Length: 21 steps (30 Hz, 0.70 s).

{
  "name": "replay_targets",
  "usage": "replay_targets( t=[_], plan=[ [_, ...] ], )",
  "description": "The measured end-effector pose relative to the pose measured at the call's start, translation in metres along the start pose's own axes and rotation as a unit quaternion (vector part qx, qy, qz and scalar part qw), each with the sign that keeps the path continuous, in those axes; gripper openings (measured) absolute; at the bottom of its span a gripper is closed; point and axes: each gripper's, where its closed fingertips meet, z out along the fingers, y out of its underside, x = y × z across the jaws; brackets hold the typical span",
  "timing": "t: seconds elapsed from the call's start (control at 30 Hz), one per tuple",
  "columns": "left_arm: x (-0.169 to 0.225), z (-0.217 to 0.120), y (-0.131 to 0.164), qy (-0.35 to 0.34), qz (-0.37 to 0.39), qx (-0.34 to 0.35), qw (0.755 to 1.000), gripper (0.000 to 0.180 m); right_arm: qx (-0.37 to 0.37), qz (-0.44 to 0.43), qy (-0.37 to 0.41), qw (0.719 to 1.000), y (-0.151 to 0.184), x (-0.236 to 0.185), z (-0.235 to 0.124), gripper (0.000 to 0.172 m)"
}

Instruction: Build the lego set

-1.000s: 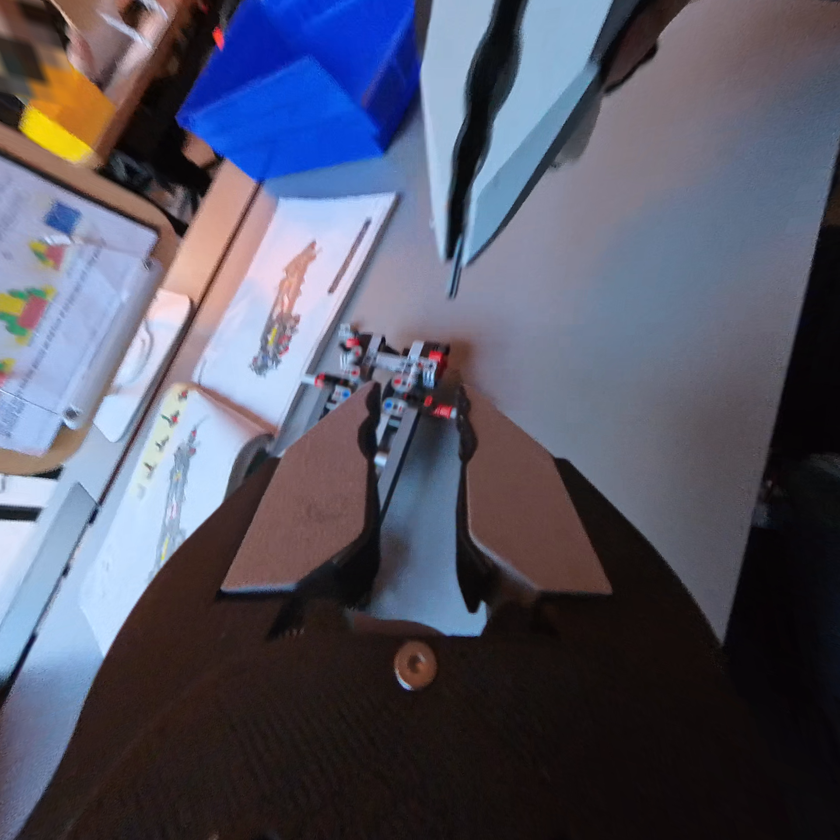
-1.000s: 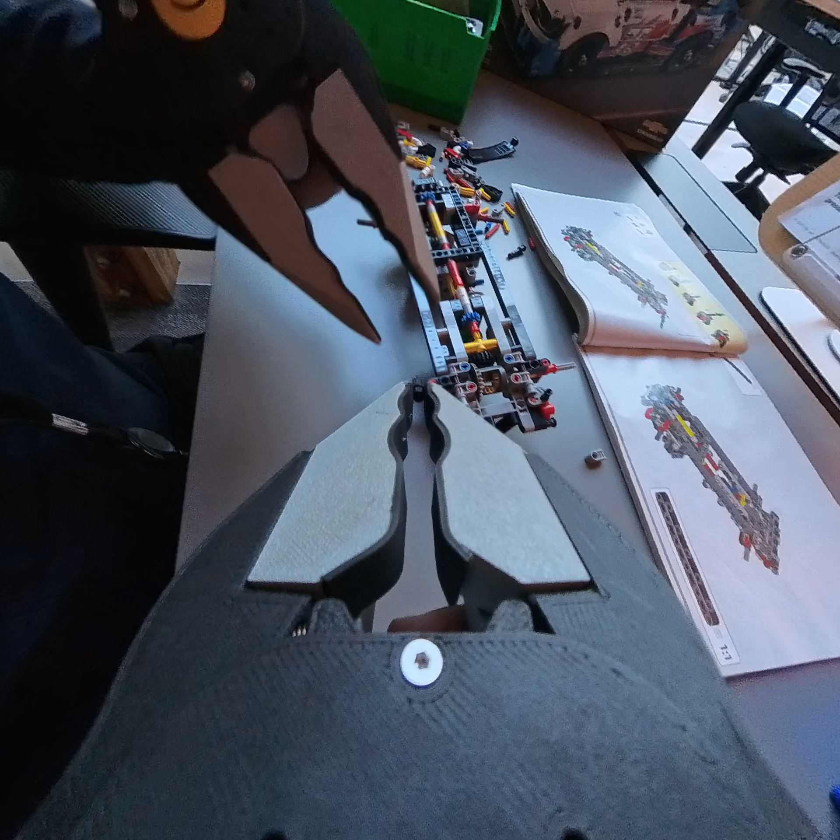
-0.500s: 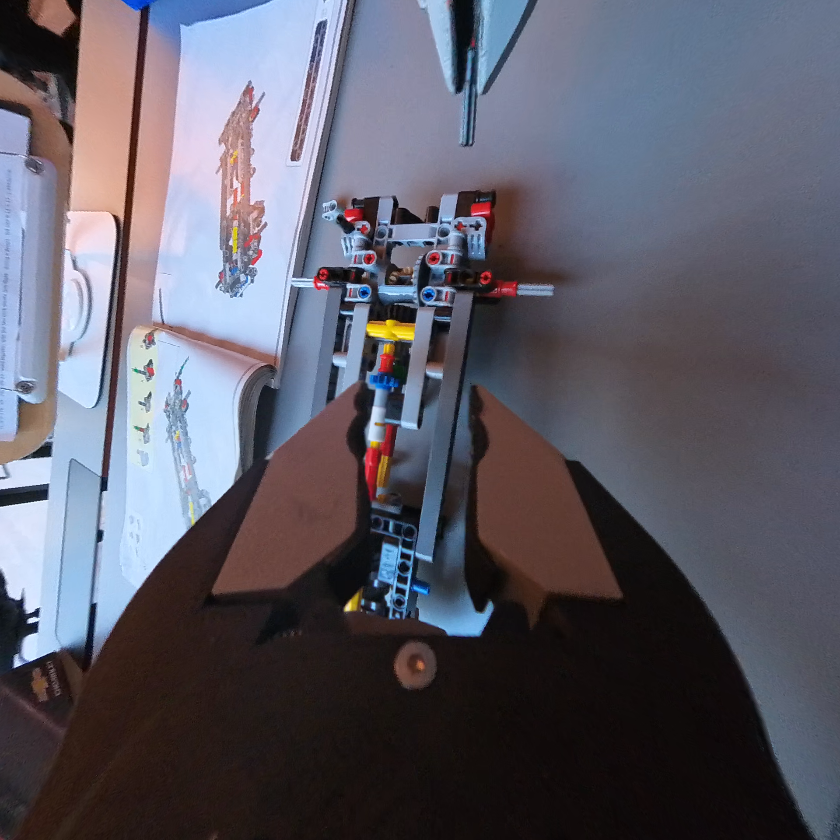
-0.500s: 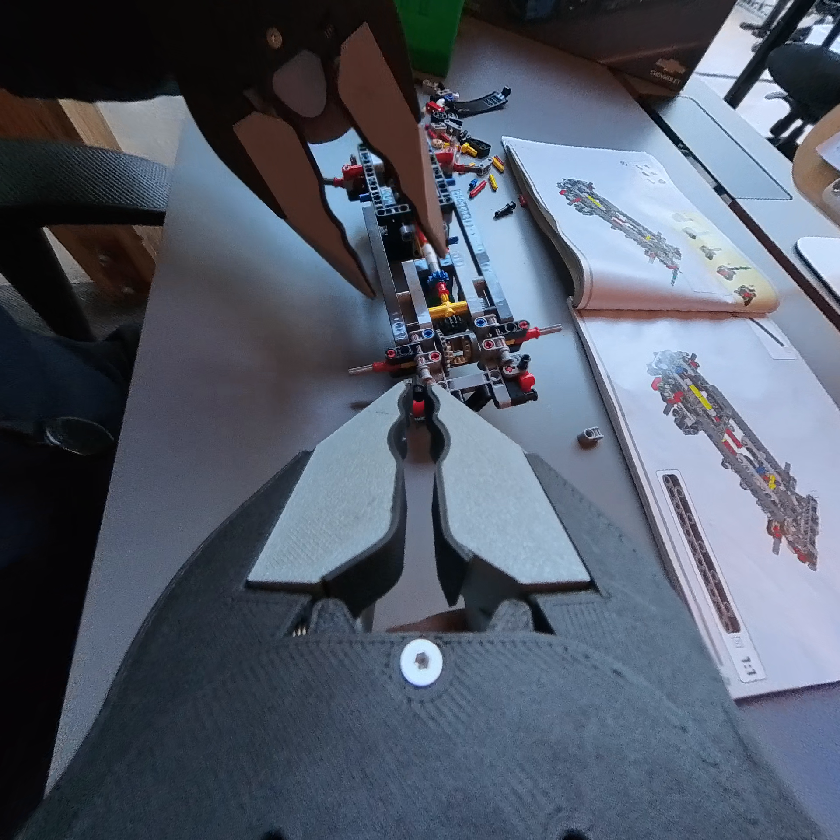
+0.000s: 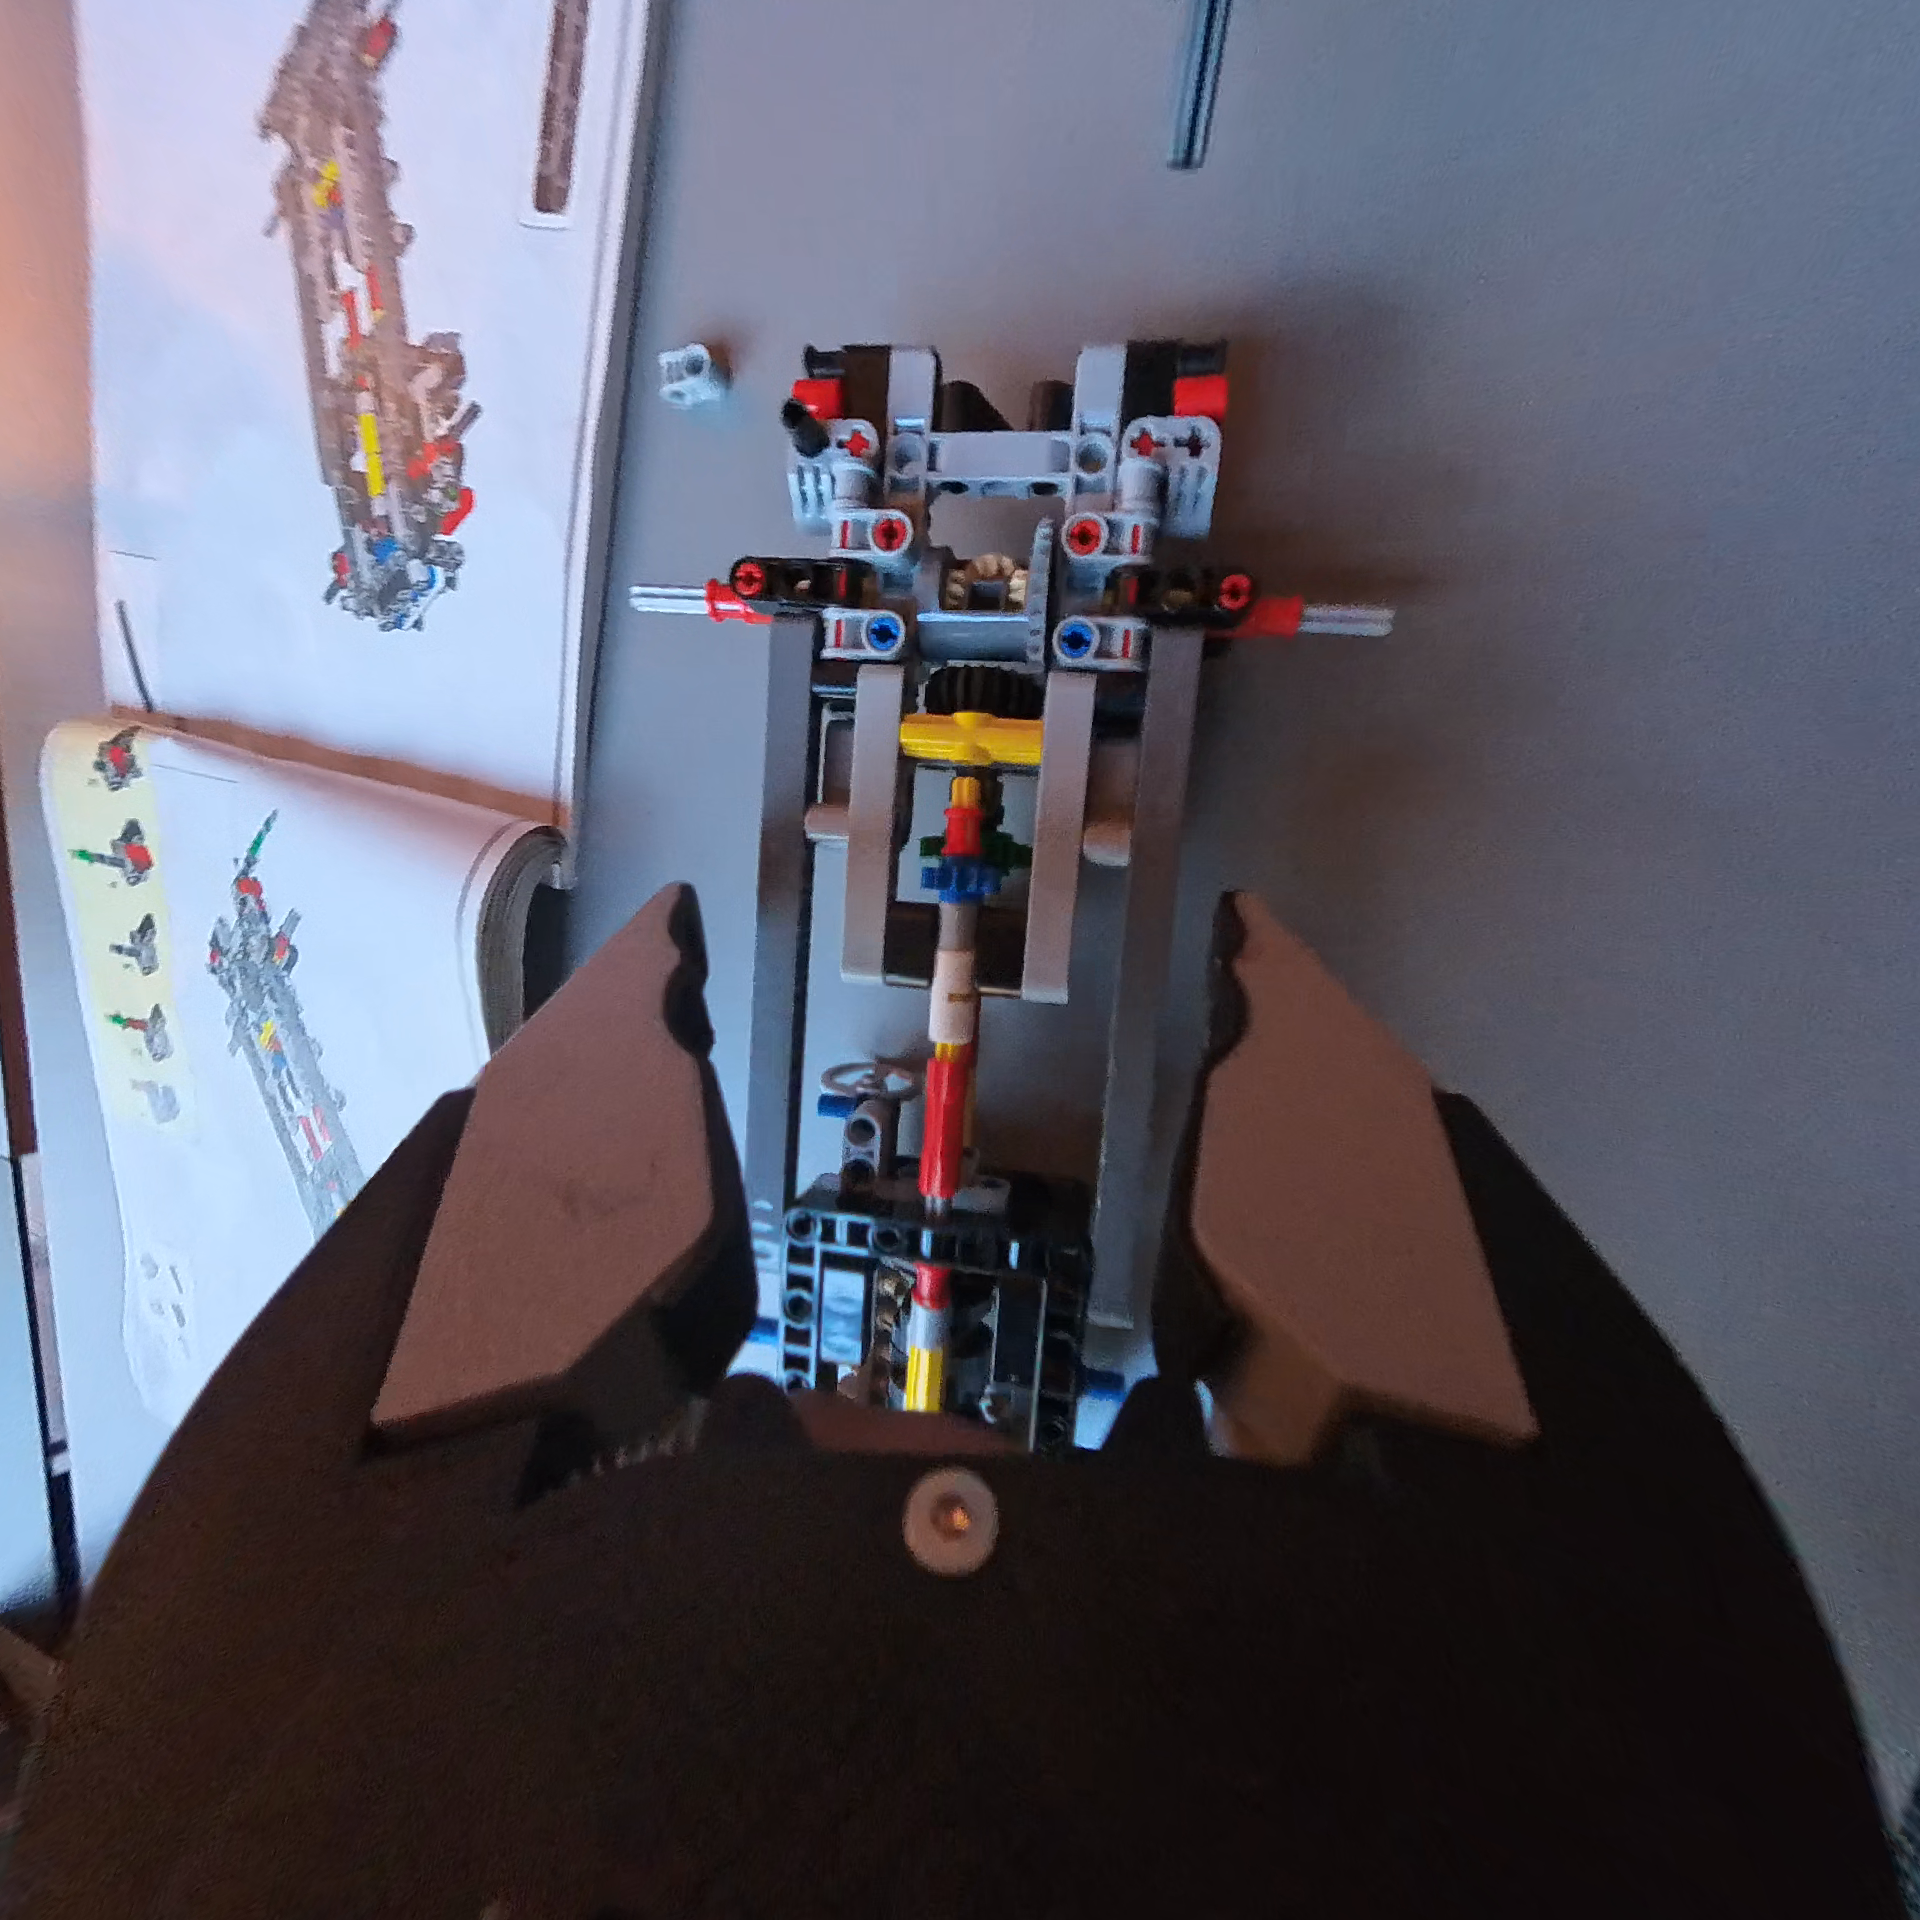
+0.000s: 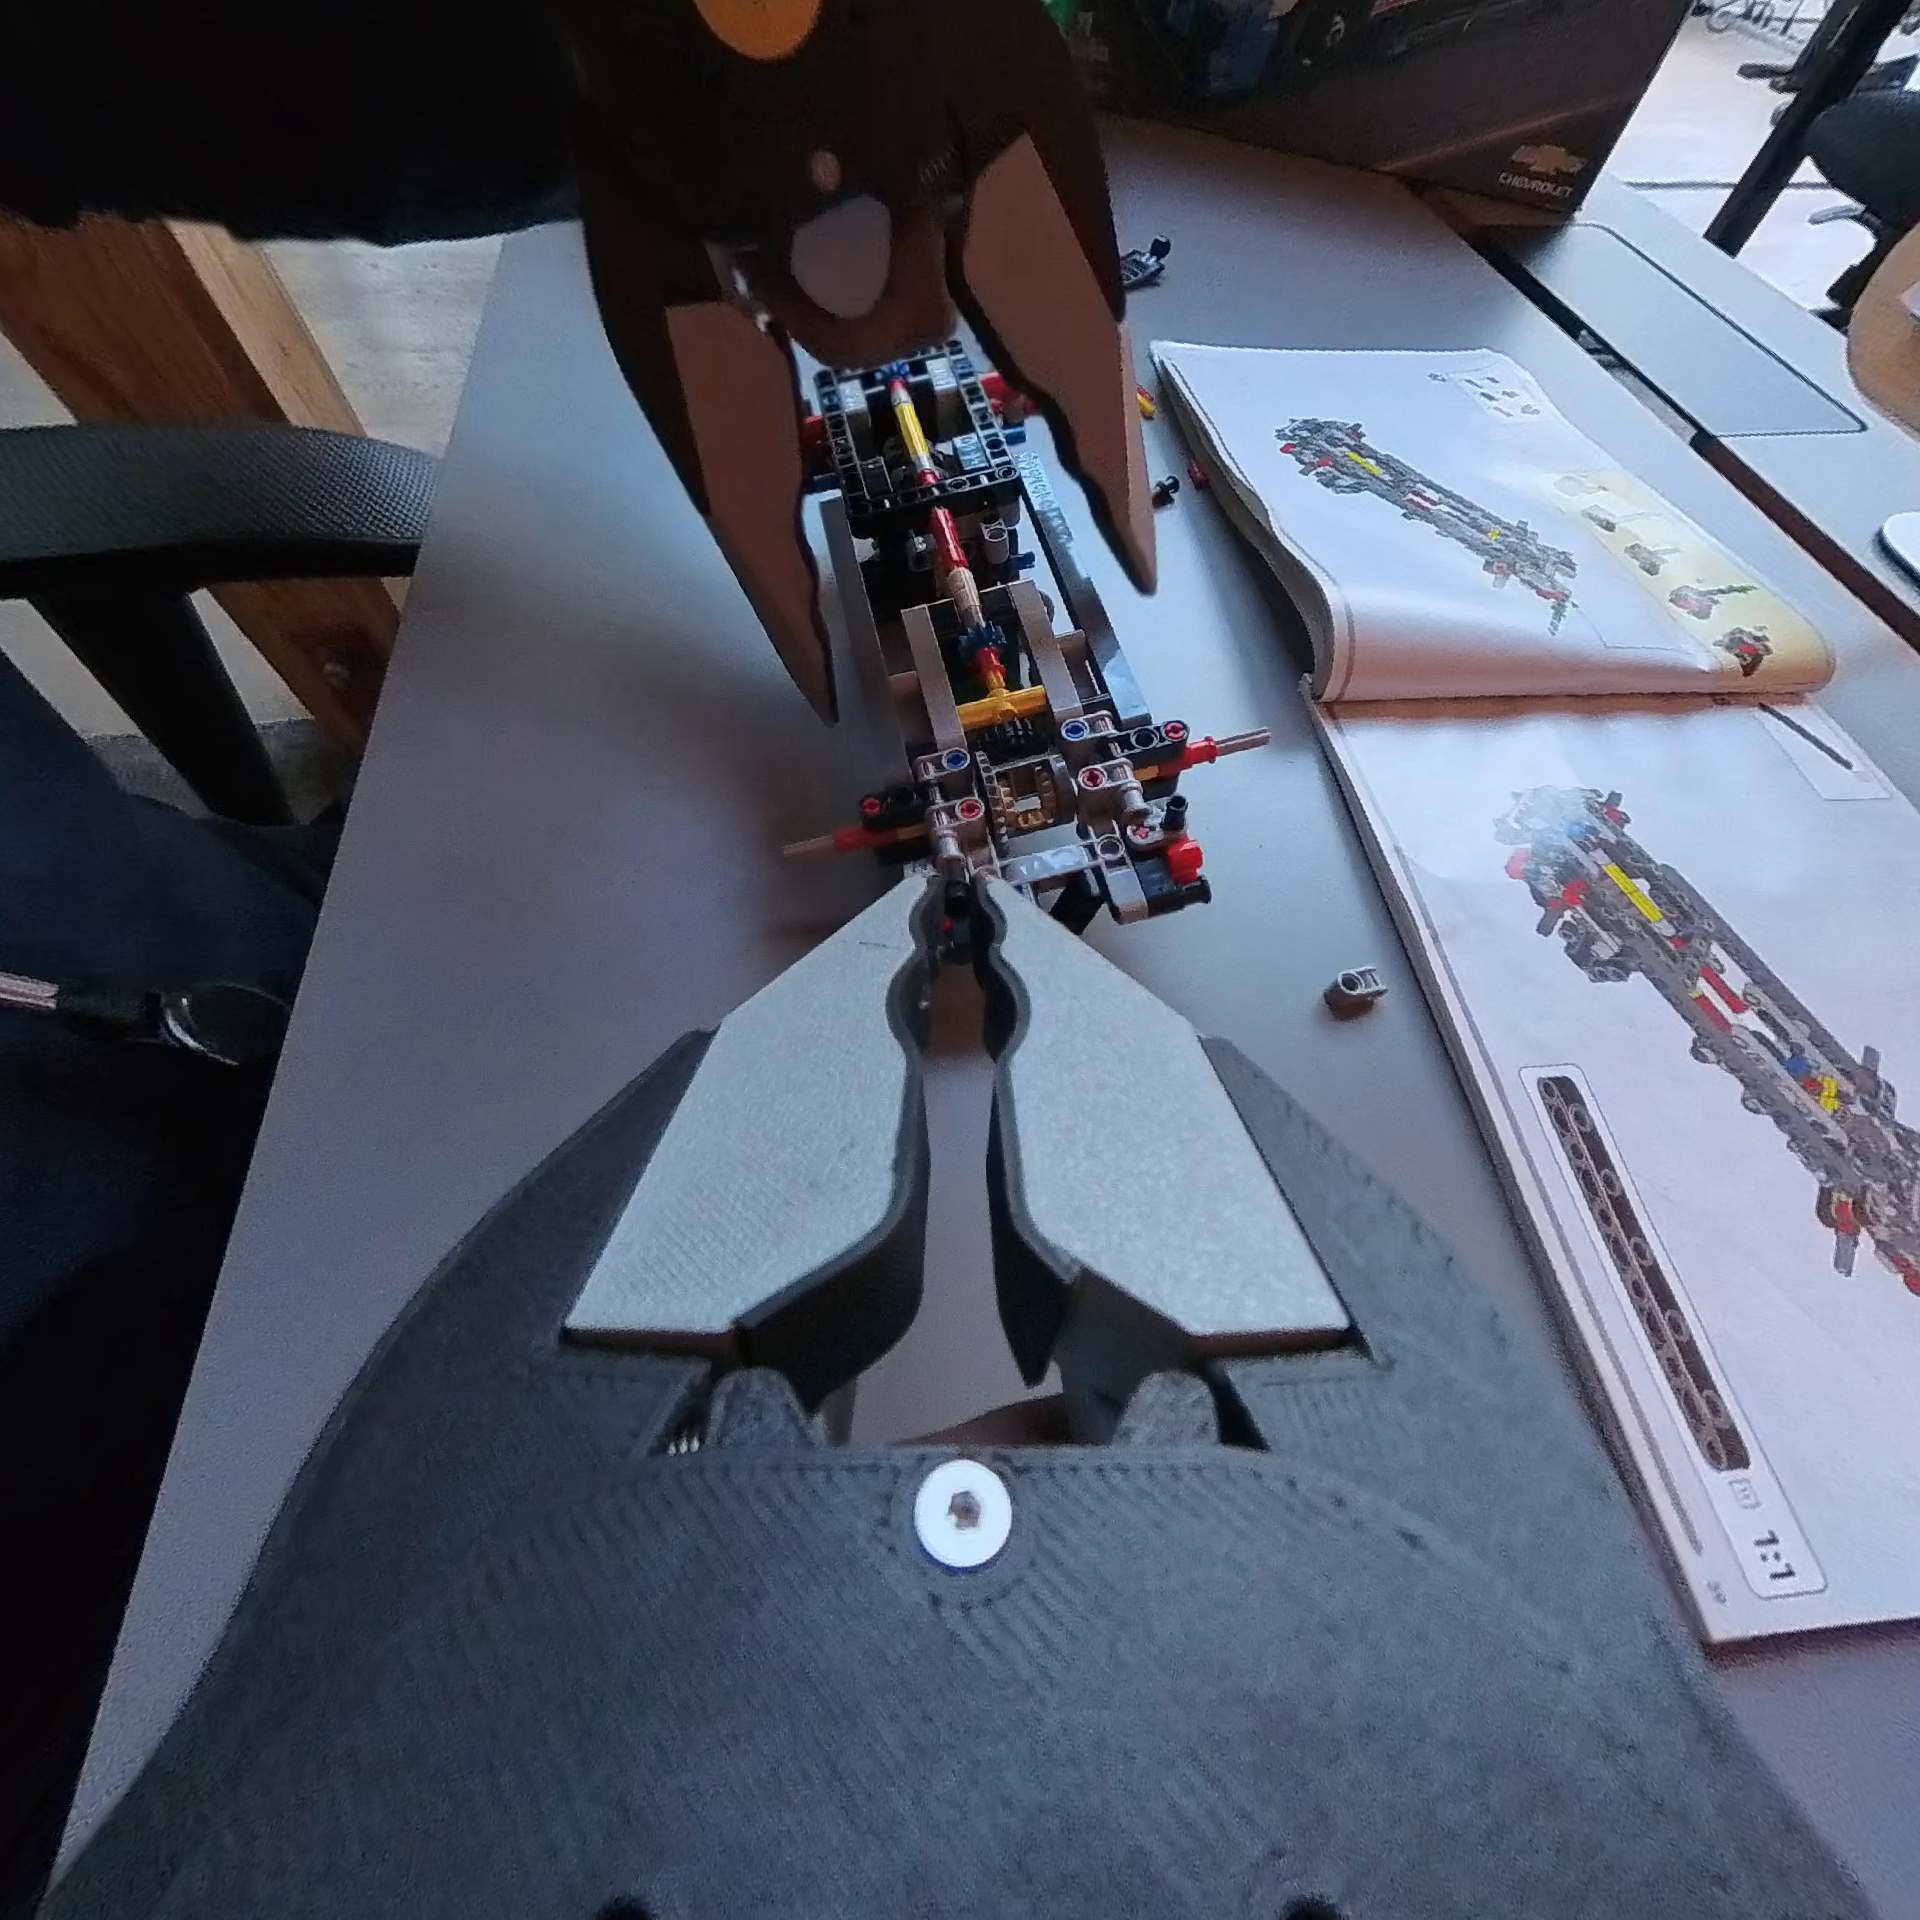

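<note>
A long brick-built chassis [image 5: 966, 736] of grey rails with red, yellow and blue parts lies on the grey table [image 5: 1558, 520]. My left gripper [image 5: 961, 914], with brown fingers, is open wide. It straddles the chassis near its black end, and a gap shows between each pad and the rails. In the right wrist view it [image 6: 982, 644] hangs over the chassis [image 6: 1023, 790]. My right gripper [image 6: 954, 894], with grey fingers, is shut on a thin grey rod-like piece [image 5: 1195, 94]. It sits at the axle end of the chassis.
A small loose grey connector [image 6: 1356, 987] lies beside the chassis; it also shows in the left wrist view [image 5: 691, 372]. An open instruction booklet [image 6: 1558, 935] lies along the chassis. A dark cardboard box [image 6: 1403, 83] stands at the back. A chair arm [image 6: 208, 499] is at the table's other edge. Across from one pair of fingers to the other is roughly 11 cm.
My left gripper has opened wide and come down over the chassis, now straddling both rails. My right gripper has stayed shut on the thin piece near the axle end.
</note>
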Motion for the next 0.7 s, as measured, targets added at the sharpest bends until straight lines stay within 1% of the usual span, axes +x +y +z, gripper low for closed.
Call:
replay_targets(
  t=[0.1,0.37,0.53,0.7],
  plan=[
    [0.002,0.011,0.004,0.013,0.024,-0.032,0.999,0.085,-0.014,-0.021,-0.009,1.000,0.001,-0.001,0.004,0.002],
    [0.001,0.015,0.002,0.049,0.035,-0.041,0.997,0.084,-0.086,-0.079,-0.035,0.993,0.009,-0.004,0.016,0.001],
    [0.002,0.016,0.001,0.076,0.049,-0.042,0.995,0.084,-0.119,-0.078,-0.065,0.988,0.003,-0.004,0.019,0.001],
    [0.002,0.016,-0.001,0.110,0.042,-0.021,0.993,0.084,-0.136,-0.058,-0.082,0.986,0.003,-0.003,0.022,0.001]
  ],
)
